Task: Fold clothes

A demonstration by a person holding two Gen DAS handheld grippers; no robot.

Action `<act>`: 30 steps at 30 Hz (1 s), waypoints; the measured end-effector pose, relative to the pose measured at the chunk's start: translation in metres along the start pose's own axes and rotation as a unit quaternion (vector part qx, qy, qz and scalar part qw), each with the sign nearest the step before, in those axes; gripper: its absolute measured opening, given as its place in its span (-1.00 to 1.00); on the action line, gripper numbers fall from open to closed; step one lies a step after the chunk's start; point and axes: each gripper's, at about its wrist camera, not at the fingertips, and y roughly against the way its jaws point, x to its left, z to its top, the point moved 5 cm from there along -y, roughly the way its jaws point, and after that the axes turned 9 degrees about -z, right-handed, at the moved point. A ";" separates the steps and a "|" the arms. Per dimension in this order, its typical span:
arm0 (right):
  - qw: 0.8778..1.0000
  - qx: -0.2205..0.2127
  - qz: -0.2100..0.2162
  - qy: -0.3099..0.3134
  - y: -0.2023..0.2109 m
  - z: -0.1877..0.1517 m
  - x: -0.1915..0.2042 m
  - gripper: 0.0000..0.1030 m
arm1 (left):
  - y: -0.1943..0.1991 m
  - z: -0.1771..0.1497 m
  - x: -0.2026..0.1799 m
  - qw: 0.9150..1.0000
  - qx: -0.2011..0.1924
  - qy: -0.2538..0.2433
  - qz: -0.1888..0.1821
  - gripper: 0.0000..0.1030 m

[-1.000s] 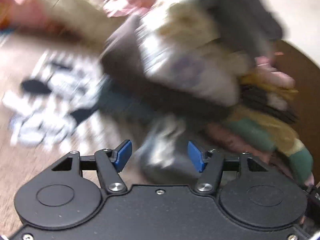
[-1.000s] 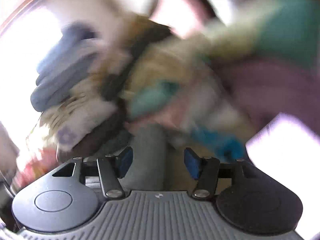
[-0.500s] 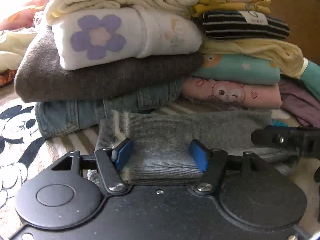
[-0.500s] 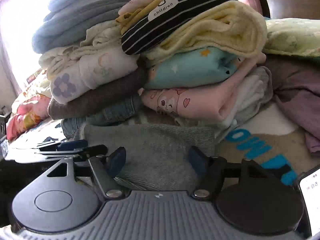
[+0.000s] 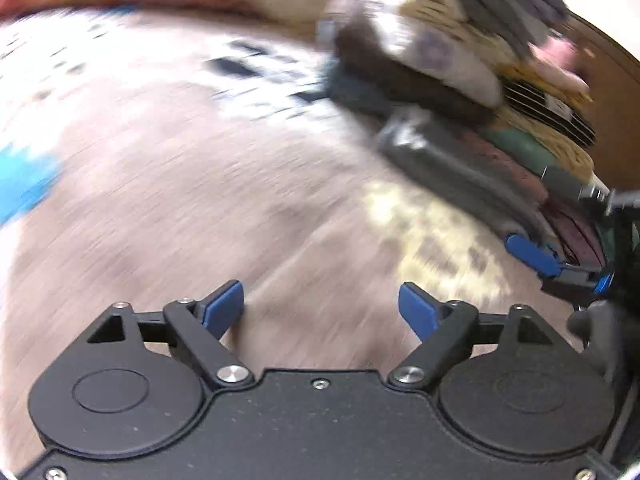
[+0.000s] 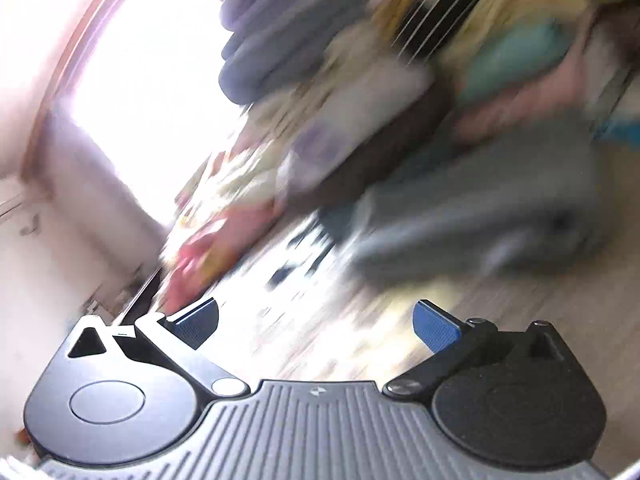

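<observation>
Both views are blurred by motion. A folded grey garment (image 5: 452, 168) lies on the patterned bedcover at the foot of a tall stack of folded clothes (image 5: 448, 56). My left gripper (image 5: 322, 306) hovers over bare bedcover well left of it, jaws opening, nothing between them. In the right wrist view the grey garment (image 6: 476, 208) lies ahead and to the right. My right gripper (image 6: 316, 322) is pulled back from it, jaws opening wide and empty. The right gripper (image 5: 560, 262) also shows at the left wrist view's right edge, beside the garment's end.
The stack (image 6: 360, 92) holds a brown sweater, a white flower-print piece, striped, teal and pink items. A pink and red heap of fabric (image 6: 200, 256) lies at the left by a bright window (image 6: 148, 80). A brown headboard (image 5: 612, 120) stands behind the stack.
Half a second ago both grippers had the folded grey garment between their fingers. Both have let go, opened wider and drawn back; the left swung away to the left over the bedcover.
</observation>
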 end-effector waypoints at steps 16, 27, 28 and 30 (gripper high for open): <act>0.969 0.192 -0.008 0.154 0.035 -0.171 0.171 1.00 | 0.234 -0.067 0.045 0.983 -0.107 0.018 0.151 0.99; 0.940 0.168 -0.083 0.283 0.090 -0.199 0.240 1.00 | 0.289 -0.100 0.041 0.980 -0.115 0.007 0.160 0.99; 0.938 0.164 -0.089 0.293 0.096 -0.200 0.244 1.00 | 0.289 -0.102 0.039 0.981 -0.113 0.006 0.159 0.99; 0.934 0.155 -0.101 0.306 0.103 -0.200 0.250 1.00 | 0.289 -0.105 0.034 0.979 -0.112 -0.005 0.169 0.99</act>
